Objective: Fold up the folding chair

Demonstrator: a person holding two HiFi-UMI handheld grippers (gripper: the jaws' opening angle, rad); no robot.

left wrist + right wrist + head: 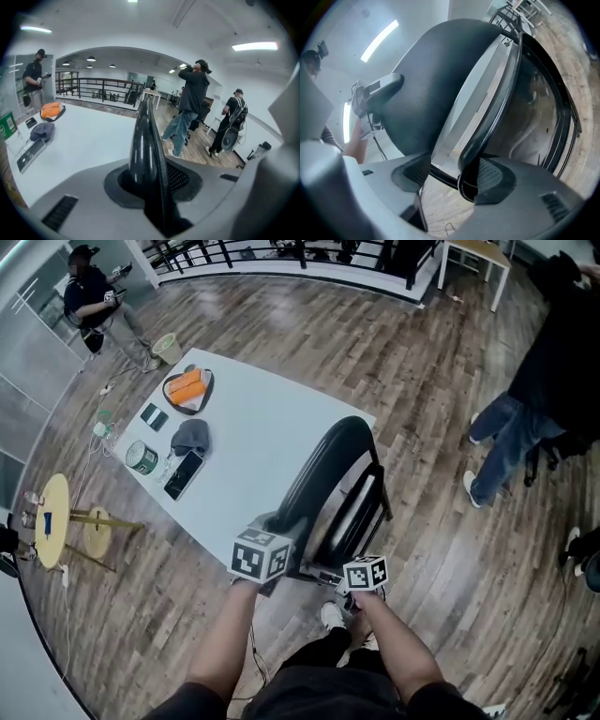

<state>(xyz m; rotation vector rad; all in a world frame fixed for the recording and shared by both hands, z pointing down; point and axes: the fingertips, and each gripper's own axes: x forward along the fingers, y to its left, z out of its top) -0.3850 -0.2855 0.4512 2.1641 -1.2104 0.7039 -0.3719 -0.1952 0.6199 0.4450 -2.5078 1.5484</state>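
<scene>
The black folding chair stands at the near edge of the white table. In the left gripper view its backrest runs edge-on between the jaws. My left gripper is shut on that backrest edge, low on the chair's left side. My right gripper sits at the chair's near right. Its jaws stand wide, and the seat's black frame tube lies against the right pad. There is a gap to the left pad. The dark backrest looms above.
On the table lie an orange pouch, a grey cap, a phone and a green can. A yellow round stool stands at the left. One person stands to the right and another at the far left.
</scene>
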